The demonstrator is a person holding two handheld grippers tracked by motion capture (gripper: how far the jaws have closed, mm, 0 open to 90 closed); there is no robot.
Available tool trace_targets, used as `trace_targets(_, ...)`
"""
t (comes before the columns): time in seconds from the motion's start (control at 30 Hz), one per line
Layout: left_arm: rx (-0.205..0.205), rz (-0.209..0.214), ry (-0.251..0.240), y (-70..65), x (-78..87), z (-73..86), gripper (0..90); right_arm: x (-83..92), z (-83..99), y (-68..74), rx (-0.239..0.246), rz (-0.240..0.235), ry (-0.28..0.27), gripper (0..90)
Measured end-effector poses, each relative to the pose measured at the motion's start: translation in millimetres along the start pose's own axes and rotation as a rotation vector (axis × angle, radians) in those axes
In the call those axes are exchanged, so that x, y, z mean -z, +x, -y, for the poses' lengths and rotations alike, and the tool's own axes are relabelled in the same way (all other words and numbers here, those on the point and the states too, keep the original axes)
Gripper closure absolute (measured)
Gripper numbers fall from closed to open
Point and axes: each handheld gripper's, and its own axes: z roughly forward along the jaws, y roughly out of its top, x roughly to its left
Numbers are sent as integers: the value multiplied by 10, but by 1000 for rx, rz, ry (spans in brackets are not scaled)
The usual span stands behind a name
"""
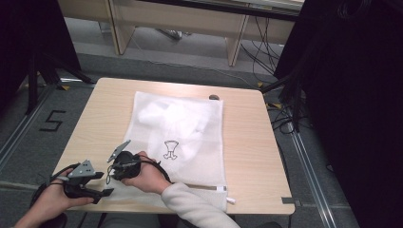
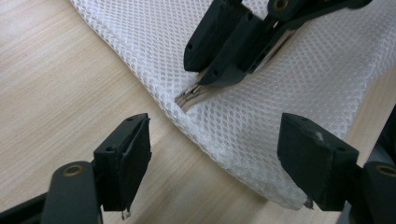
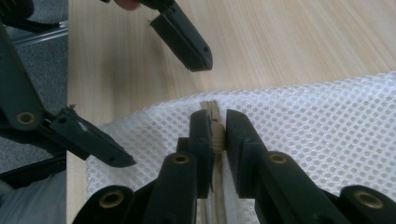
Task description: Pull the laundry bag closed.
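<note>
Right gripper [image 3: 215, 133] jaws clamp the mesh bag's [image 1: 180, 128] near-left edge; left gripper [image 2: 215, 163] jaws apart.

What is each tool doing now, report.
Left tool: open, holding nothing.
Right tool: shut on the white mesh laundry bag.

The high view looks forward and down from above the person's side, taking in the whole table [image 1: 247, 142], the mesh bag [image 1: 190, 128] and the floor beyond. The left gripper view sits close over the bag's [image 2: 289, 93] near corner, looking along its own jaws at the right gripper [image 2: 233, 56]. The right gripper view, equally close, faces back over the same corner toward the left gripper [image 3: 144, 93].
</note>
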Motion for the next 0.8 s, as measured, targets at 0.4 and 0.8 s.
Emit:
trace_targets(0.4, 54, 24, 2, -20, -36, -64, 417, 145, -66, 19, 22, 9, -9, 817)
trace_targets(0.8, 97, 62, -17, -19, -85, -115, 746, 301, -84, 47, 37, 12, -13, 817)
